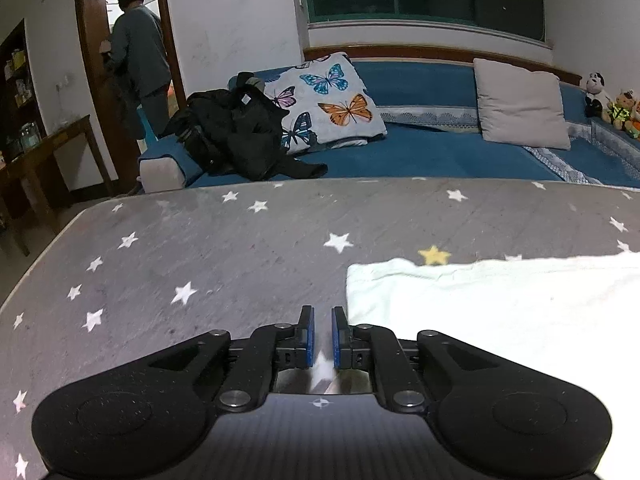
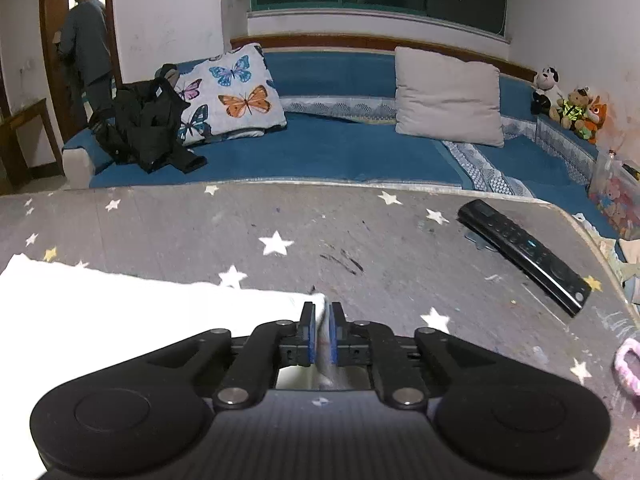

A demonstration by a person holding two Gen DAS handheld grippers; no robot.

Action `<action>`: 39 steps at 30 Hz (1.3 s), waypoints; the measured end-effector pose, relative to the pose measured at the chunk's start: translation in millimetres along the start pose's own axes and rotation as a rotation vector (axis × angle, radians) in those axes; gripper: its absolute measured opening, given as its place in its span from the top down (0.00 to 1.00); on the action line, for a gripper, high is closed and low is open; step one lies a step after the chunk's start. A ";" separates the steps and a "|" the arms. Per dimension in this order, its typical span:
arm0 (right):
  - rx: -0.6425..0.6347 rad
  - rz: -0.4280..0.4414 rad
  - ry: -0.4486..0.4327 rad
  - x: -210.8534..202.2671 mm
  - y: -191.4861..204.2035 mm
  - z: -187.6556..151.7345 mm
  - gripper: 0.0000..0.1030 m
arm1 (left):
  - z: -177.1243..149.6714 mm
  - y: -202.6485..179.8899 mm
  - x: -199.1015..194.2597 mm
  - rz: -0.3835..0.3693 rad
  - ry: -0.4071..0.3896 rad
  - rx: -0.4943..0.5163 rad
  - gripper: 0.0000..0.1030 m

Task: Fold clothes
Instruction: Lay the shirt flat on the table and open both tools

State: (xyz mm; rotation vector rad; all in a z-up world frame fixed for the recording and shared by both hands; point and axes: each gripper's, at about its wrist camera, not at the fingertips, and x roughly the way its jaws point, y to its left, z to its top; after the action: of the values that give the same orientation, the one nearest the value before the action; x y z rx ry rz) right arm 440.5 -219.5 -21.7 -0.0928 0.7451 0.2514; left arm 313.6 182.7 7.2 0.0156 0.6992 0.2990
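Right claw (image 2: 322, 310) view alone shows remote (image 2: 524, 254).

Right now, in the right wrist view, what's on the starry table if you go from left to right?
White cloth → right tongs, with the cloth's corner between them → black remote control → pink fuzzy ring at the right edge.
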 end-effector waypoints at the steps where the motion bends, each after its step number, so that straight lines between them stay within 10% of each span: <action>1: -0.002 0.006 0.003 -2.3 0.5 -0.2 0.91 | -2.1 0.3 -3.6 -0.006 0.000 0.006 0.87; 11: -0.017 0.081 0.005 -56.2 3.8 -3.3 0.61 | -26.6 -10.7 -52.8 -0.066 0.010 0.084 0.53; 39: -0.202 0.137 0.127 -196.0 23.0 -174.6 0.49 | -146.7 -29.6 -194.6 -0.183 -0.040 0.175 0.48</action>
State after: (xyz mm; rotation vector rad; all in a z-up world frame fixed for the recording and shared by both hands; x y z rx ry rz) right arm 181.1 -265.2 -16.0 -0.2514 0.8519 0.4550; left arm 87.2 88.2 14.2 0.1231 0.6805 0.0617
